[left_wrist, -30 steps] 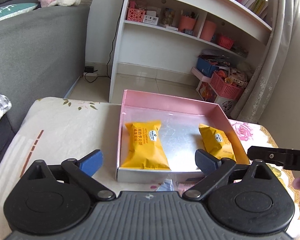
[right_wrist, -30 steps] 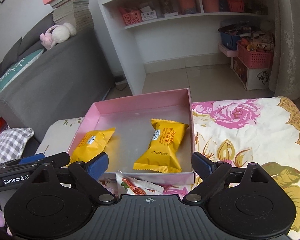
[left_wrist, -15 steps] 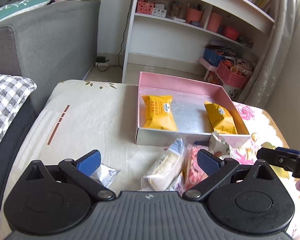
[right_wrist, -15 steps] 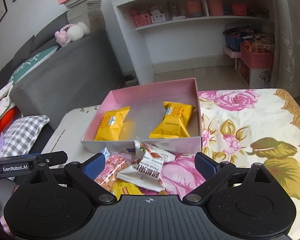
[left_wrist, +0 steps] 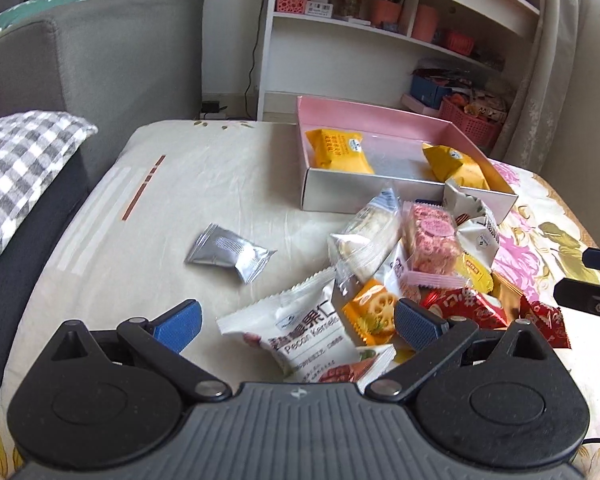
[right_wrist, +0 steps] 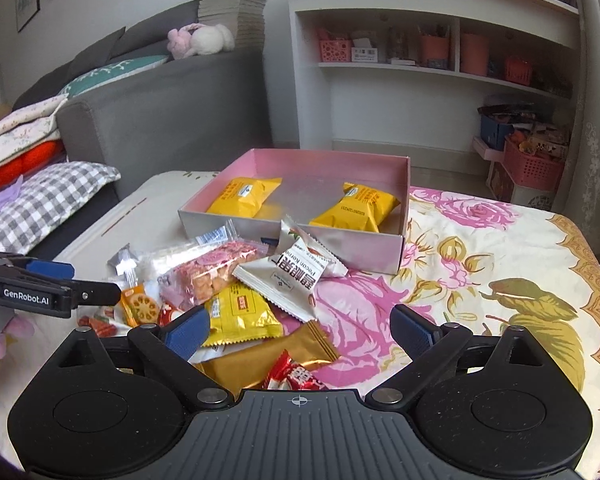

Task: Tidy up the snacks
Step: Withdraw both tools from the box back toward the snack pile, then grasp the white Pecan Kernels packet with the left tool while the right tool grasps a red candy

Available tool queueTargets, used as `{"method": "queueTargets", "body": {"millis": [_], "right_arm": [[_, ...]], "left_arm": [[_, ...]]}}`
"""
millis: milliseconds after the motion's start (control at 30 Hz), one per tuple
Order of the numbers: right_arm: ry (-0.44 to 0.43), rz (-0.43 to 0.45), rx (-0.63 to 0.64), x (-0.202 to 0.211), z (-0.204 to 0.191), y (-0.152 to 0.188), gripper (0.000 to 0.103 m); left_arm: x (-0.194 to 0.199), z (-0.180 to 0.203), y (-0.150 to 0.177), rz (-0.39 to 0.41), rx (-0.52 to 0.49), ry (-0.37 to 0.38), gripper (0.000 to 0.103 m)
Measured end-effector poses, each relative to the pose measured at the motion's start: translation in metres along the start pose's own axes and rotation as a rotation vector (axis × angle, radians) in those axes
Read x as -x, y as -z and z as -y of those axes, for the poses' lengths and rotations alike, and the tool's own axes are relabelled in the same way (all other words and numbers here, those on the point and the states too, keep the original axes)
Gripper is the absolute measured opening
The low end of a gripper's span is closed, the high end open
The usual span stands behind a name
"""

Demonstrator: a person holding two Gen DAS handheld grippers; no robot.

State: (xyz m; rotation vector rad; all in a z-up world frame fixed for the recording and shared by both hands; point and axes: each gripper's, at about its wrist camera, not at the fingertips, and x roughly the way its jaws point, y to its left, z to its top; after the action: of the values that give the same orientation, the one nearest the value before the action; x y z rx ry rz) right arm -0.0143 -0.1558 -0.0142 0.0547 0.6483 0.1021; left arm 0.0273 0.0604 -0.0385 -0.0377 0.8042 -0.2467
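A pink box (left_wrist: 380, 118) (right_wrist: 328, 160) stands on the bed with two yellow snack packs (left_wrist: 338, 151) (right_wrist: 244, 197) inside. In front of it lies a pile of loose snacks: a white pecan pack (left_wrist: 300, 336) (right_wrist: 296, 276), a pink biscuit pack (left_wrist: 432, 238) (right_wrist: 208, 268), a yellow pack (right_wrist: 240, 312) and red packs (left_wrist: 472, 312). A silver pack (left_wrist: 228, 252) lies apart on the left. My left gripper (left_wrist: 298, 322) is open and empty above the near edge of the pile. My right gripper (right_wrist: 300, 328) is open and empty above the pile's right side.
A grey sofa (left_wrist: 100, 52) and a checked pillow (left_wrist: 16, 168) lie to the left. A white shelf unit (left_wrist: 380, 32) stands behind the bed. The flowered bedsheet (right_wrist: 500, 280) stretches to the right.
Both grippers have pulled back from the box and stayed open. The snack pile in front of the box has come into view.
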Motion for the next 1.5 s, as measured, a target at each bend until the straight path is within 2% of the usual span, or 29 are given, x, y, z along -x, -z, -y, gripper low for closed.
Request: {"method": "queueTargets", "body": {"millis": [167,433,667,800,933,1200,1233,1300,1400,1467,1500], "right_arm": [[0.030,-0.054,0.093,-0.009,-0.007,0.022,0.098],[0.036,-0.142,0.158,-0.025,-0.013,0.042,0.098],[0.005,-0.142,0.077,-0.034,-0.007,0.049,0.103],[-0.009,-0.085,0.093,-0.032,-0.006,0.056,0.103],[0.011,-0.087,0.080,-0.032,-0.009,0.056,0.103],[0.030,-0.086,0.125,-0.030,-0.014,0.050,0.101],[0.032,-0.083,0.133,-0.029,-0.016,0.050,0.100],[0.030,-0.079,0.138,-0.028,-0.017,0.049,0.097],[0.033,-0.066,0.123,-0.026,-0.014,0.047,0.087],[0.033,-0.064,0.105,-0.025,-0.011,0.045,0.074],[0.035,-0.065,0.094,-0.025,-0.010,0.044,0.063]], "left_arm": [[-0.001,-0.004,0.014,-0.034,0.056,0.013,0.101],[-0.007,-0.010,0.018,-0.069,0.171,0.045,0.088],[-0.006,-0.013,0.018,-0.064,0.182,0.108,0.068],[-0.005,-0.017,0.016,-0.068,0.213,0.136,0.057],[-0.006,-0.016,0.015,-0.069,0.231,0.134,0.056],[-0.003,-0.022,0.012,-0.072,0.249,0.132,0.046],[-0.003,-0.022,0.011,-0.077,0.250,0.131,0.045],[-0.003,-0.022,0.009,-0.085,0.250,0.128,0.036],[-0.002,-0.022,0.008,-0.089,0.245,0.130,0.033],[-0.002,-0.022,0.007,-0.092,0.242,0.127,0.033],[-0.002,-0.022,0.007,-0.092,0.243,0.126,0.033]]}}
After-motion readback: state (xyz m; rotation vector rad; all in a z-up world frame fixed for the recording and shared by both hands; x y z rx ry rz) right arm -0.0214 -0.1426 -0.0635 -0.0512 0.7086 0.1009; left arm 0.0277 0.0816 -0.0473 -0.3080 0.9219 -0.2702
